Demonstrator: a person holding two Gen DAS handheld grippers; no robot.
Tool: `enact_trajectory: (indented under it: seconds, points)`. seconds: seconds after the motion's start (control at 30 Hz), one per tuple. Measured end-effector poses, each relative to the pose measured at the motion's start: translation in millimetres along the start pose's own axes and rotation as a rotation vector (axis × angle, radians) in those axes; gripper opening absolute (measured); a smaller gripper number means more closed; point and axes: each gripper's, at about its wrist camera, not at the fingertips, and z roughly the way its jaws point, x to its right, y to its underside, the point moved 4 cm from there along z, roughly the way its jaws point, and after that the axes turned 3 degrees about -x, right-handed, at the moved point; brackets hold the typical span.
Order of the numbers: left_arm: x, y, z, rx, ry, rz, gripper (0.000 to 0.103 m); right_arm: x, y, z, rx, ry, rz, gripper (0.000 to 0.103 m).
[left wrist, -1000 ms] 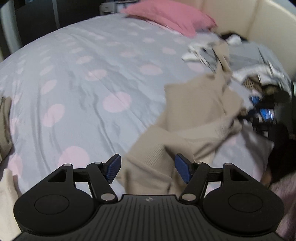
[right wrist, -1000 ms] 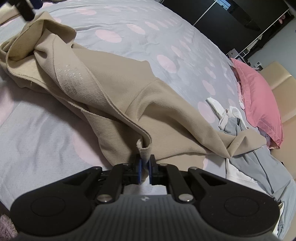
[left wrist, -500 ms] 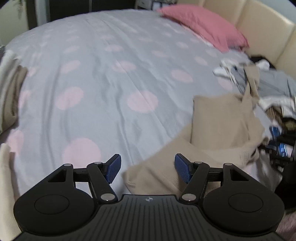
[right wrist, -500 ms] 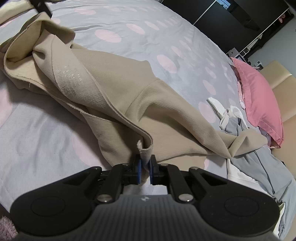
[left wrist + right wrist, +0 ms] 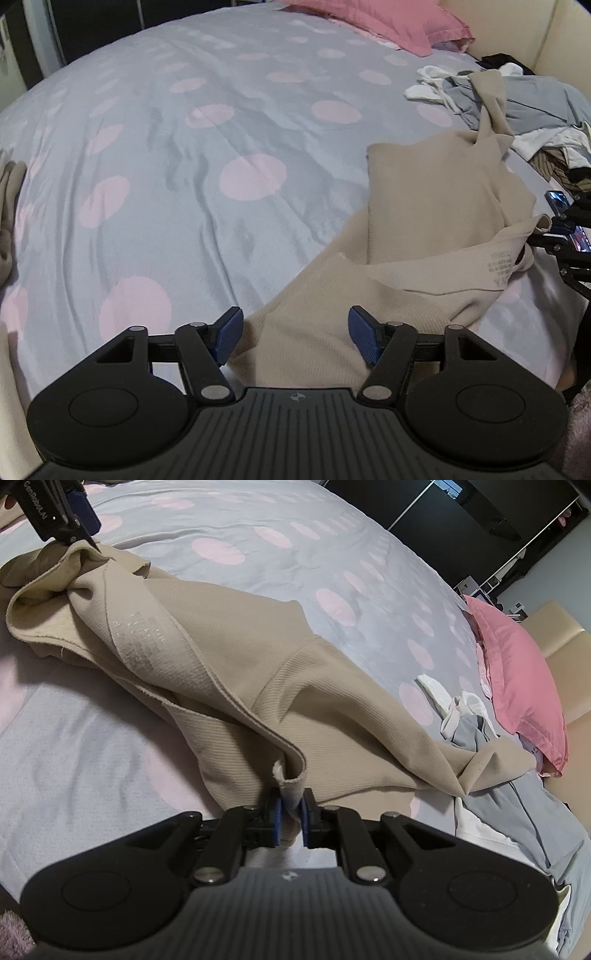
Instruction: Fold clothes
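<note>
So my right tool (image 5: 290,821) is pinching the hem edge of a tan ribbed top (image 5: 236,664), which lies rumpled and half doubled over on the bed (image 5: 184,147). My left tool (image 5: 295,332) is spread wide, hovering right above the other end of the top (image 5: 424,229), gripping nothing. Looks like I'm mid-spread, getting it flat. Next I'd guess the left needs to close on that near edge so both ends pull taut. Fabric's soft, stretchy knit and slumps easily. A pile of other clothes (image 5: 517,99) sits near the pink pillow (image 5: 376,18).
</note>
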Motion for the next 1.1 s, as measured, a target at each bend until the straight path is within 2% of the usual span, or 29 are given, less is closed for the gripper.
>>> enact_trajectory:
  seconds: [0.23,0.27,0.3,0.43,0.5,0.63,0.8,0.93,1.1]
  points:
    - [-7,-2,8,-0.013,0.038,-0.055,0.051,0,0,0,0.005,0.001,-0.004,0.014]
    - [-8,-3,9,-0.015,0.044,-0.063,0.049,0,0,0,0.007,0.001,-0.004,0.014]
    - [-9,-3,10,-0.016,0.047,-0.068,0.041,0,1,0,0.008,0.001,-0.004,0.014]
    - [0,-2,6,0.001,0.022,-0.026,0.029,0,1,-1,0.017,0.002,-0.003,0.011]
    - [4,-2,1,0.017,0.011,-0.014,0.018,1,0,-6,0.037,0.004,0.007,0.010]
    - [8,-3,-21,0.096,-0.010,-0.027,0.012,4,-3,-21,0.112,0.047,0.017,0.009]
    - [3,-7,-62,0.260,-0.021,-0.132,0.011,10,-9,-38,0.209,0.140,0.031,0.008]
    - [-3,-8,-89,0.369,-0.036,-0.207,0.010,25,-16,-53,0.288,0.213,0.074,0.007]
    - [-6,-16,-124,0.469,-0.042,-0.238,0.009,53,-30,-84,0.384,0.266,0.132,0.006]
